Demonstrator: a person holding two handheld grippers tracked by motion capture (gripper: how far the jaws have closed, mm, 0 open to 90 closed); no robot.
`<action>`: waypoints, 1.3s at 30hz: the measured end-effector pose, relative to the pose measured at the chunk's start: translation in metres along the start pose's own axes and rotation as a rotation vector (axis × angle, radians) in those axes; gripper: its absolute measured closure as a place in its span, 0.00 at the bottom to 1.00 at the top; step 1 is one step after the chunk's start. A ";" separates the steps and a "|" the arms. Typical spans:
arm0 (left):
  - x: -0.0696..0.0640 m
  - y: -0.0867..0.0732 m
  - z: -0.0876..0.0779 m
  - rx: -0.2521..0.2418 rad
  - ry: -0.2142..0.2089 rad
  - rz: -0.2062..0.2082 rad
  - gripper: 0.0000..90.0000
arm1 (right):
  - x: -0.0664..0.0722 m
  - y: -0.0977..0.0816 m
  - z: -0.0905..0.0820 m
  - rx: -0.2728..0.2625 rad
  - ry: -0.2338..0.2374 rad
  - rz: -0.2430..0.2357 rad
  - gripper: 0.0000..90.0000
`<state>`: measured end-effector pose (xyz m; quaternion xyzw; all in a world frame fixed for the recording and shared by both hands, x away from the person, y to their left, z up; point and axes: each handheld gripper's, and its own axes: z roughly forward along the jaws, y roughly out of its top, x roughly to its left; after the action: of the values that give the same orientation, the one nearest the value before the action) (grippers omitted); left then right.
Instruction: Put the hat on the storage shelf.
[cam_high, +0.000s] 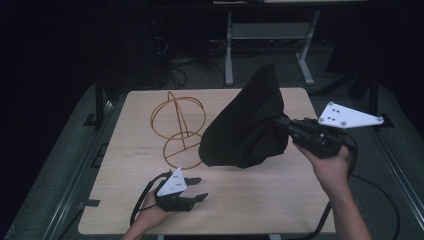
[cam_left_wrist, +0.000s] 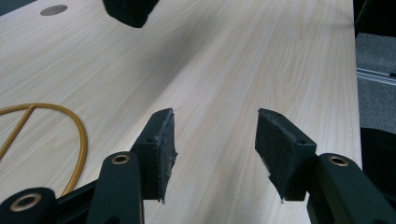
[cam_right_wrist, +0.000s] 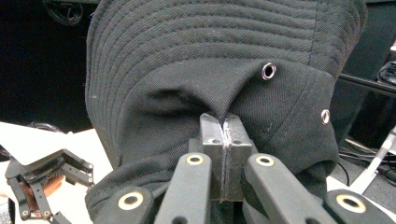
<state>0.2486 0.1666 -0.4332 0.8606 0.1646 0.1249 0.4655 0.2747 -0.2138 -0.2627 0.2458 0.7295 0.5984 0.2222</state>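
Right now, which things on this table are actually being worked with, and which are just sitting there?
In use:
- black bucket hat, lifted off the table, its fabric pinched in the shut right gripper
- gold wire stand, likely the hat's rest, though nothing touches it

Idle or background:
- left gripper, open, holding nothing, low over the wooden table
- grey metal frame behind the table

Pale wooden table (cam_left_wrist: 233, 60) beneath and ahead of the left jaws. Round grey disc (cam_left_wrist: 53, 10) set in it, far ahead to their left. Grey floor (cam_left_wrist: 373, 56) to their right. White frame legs (cam_high: 229, 50) and cables (cam_high: 175, 65) beyond the table's far edge.
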 end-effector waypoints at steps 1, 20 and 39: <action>0.000 0.000 0.000 0.000 0.002 0.001 0.52 | 0.000 0.002 0.002 0.001 0.001 -0.004 1.00; 0.000 -0.003 0.002 0.006 -0.002 0.004 0.51 | 0.011 0.041 0.045 0.007 0.068 -0.034 1.00; -0.001 -0.005 0.001 -0.003 -0.013 -0.009 0.49 | 0.011 0.075 0.084 0.017 0.109 -0.038 1.00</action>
<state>0.2471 0.1683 -0.4378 0.8599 0.1653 0.1174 0.4685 0.3250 -0.1302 -0.2049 0.2007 0.7500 0.6004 0.1914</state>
